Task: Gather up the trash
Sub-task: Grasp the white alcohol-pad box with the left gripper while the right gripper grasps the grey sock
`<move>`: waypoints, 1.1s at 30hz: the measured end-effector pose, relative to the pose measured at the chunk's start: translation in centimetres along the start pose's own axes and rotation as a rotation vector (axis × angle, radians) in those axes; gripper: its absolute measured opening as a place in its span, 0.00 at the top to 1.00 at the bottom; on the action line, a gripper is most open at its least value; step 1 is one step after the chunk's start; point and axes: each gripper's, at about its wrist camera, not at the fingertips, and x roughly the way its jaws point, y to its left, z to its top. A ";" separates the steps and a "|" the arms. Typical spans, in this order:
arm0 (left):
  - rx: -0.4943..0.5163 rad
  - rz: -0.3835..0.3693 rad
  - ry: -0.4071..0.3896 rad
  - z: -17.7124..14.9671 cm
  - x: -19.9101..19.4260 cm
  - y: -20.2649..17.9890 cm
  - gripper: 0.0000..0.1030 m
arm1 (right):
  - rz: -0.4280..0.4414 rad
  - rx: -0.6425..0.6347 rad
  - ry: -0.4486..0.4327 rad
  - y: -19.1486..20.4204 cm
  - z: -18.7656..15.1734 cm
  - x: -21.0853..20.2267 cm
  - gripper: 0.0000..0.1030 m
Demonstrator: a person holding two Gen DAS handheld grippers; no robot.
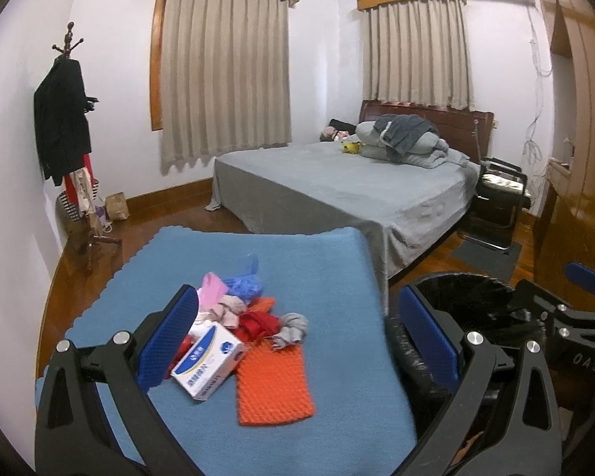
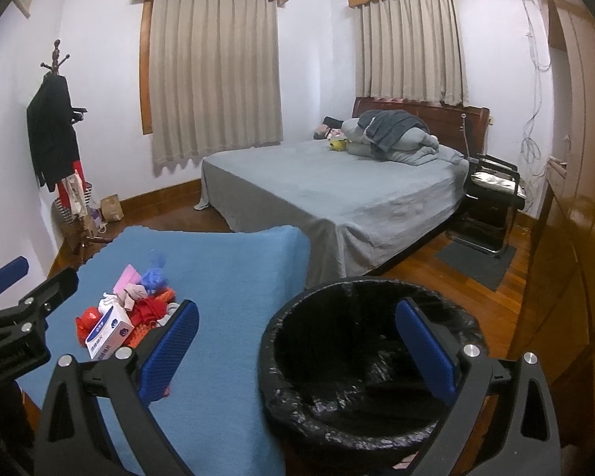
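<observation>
On blue mat (image 1: pixel 329 269): trash pile (image 1: pixel 250 317). Both grippers' jaws wide, empty. Only right wrist view shows bin (image 2: pixel 361 357) interior.

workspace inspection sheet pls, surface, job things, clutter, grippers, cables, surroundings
surface: blue mat, bare apart from one pile.
job's things: trash pile on the mat: white box, orange mesh sheet, blue plastic bag, pink piece, red and grey scraps. Bin with black liner beside the mat; no trash visible inside.
clutter: nothing seen beyond the pile.
grippers: left hand-held gripper open, above the pile; right hand-held gripper open, at the bin rim; both hold nothing.
cables: white cords hanging on the far wall.
surroundings: bed, coat rack, chair, curtains, wooden wardrobe.
</observation>
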 end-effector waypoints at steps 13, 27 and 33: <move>-0.025 0.136 0.084 -4.7 5.4 8.6 0.05 | 0.105 -0.010 0.084 5.7 -3.6 8.3 0.06; -0.067 0.171 0.175 -8.0 11.7 12.7 0.07 | 0.202 -0.082 0.207 12.1 -5.2 19.2 0.26; -0.074 0.154 0.215 -9.0 13.4 13.3 0.07 | 0.248 -0.108 0.263 14.2 -5.9 22.1 0.35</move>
